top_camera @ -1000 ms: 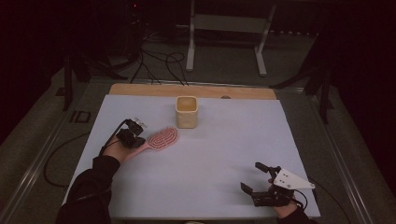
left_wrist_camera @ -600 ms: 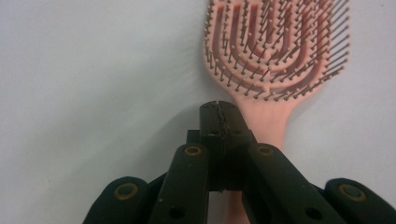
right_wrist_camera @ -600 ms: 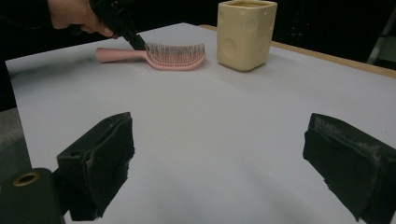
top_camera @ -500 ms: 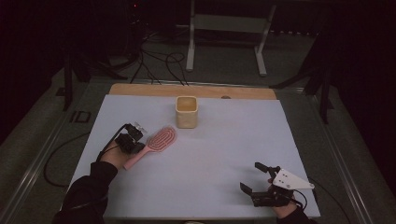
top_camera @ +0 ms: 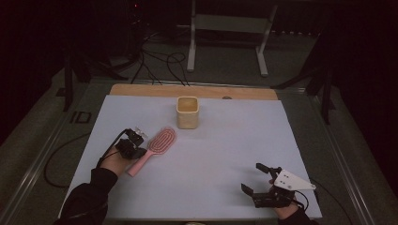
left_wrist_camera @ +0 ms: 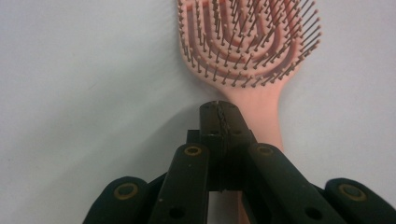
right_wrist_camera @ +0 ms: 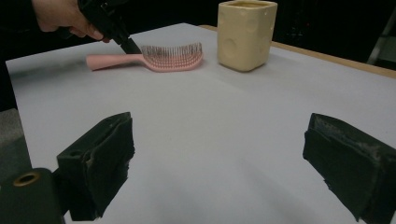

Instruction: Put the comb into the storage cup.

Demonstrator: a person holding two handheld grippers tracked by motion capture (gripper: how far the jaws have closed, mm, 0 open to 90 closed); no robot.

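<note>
The left gripper (left_wrist_camera: 219, 112), jaws pressed together and empty, partly hides the pink hairbrush (left_wrist_camera: 247, 42) handle; the right gripper's (right_wrist_camera: 219, 163) jaws are spread.

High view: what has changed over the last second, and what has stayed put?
The left gripper, jaws shut on nothing, slid a little toward the person along the pink hairbrush, from beside its head to over its handle. The brush lies bristles up where it lay, not taken hold of. The yellow cup and the open right gripper kept their places.
</note>
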